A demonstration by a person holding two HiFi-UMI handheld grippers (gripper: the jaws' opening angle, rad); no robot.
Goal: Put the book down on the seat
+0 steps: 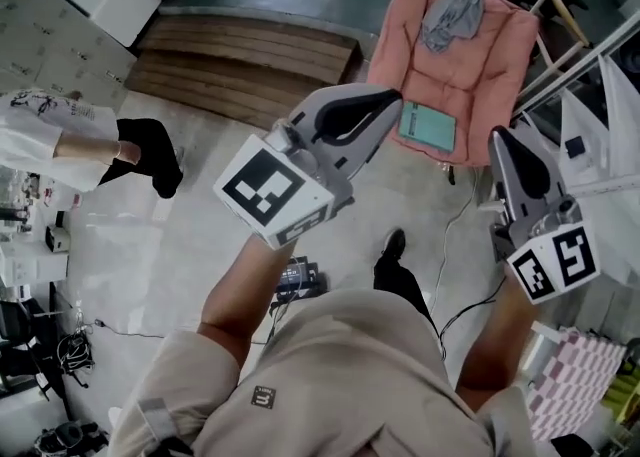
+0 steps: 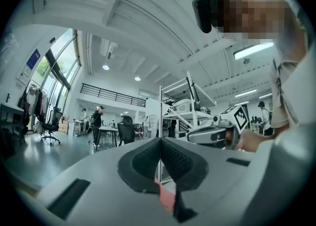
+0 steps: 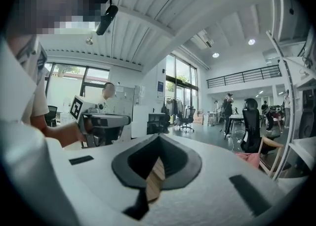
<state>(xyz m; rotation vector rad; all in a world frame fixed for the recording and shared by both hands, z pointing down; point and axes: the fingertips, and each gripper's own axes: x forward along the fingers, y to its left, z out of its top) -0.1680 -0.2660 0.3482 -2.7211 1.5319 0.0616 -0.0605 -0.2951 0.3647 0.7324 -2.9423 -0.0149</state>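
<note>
A teal book [image 1: 427, 125] lies flat on the seat of a pink cushioned chair [image 1: 470, 75]; a grey cloth [image 1: 452, 13] is draped over its back. In the head view my left gripper [image 1: 392, 98] is raised in front of the chair, just left of the book, jaws shut and empty. At the chair's right my right gripper [image 1: 497, 133] is held up, also shut on nothing. In the left gripper view the left gripper [image 2: 160, 141] has its pads pressed together, and the right gripper [image 2: 217, 133] shows beside it. The right gripper view shows its own gripper [image 3: 158, 138] shut and the left gripper [image 3: 101, 120] to the left.
A wooden stepped platform [image 1: 240, 60] lies behind the chair. A person in white [image 1: 50, 135] stands at the left. A white metal rack [image 1: 600, 115] is at the right. A black device [image 1: 297, 275] and cables lie on the floor by my feet.
</note>
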